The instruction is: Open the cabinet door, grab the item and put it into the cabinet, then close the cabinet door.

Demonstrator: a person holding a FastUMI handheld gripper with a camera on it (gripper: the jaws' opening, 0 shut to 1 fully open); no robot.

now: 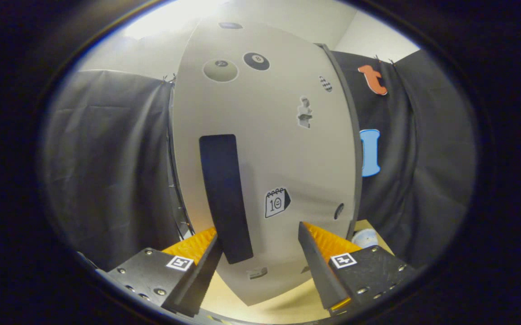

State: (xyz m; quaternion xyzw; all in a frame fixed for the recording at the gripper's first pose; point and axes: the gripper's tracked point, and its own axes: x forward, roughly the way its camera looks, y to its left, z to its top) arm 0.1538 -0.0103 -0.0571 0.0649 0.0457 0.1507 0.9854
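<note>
A pale grey cabinet door [278, 149] with several stickers stands right in front of me. Its black vertical handle [224, 189] runs down the left half of the door. My gripper [259, 232] is open; the handle's lower end sits between the fingers, close against the left finger [204, 262], and the right finger [319, 262] stands well clear of it. I cannot tell whether the door is fully closed. A small white and blue round item [365, 237] rests on the table just beyond the right finger, to the right of the cabinet.
The cabinet stands on a light wooden table [283, 307]. Black cloth walls [107, 171] hang close on both sides of the cabinet. A thin metal edge [174, 198] shows along the door's left side.
</note>
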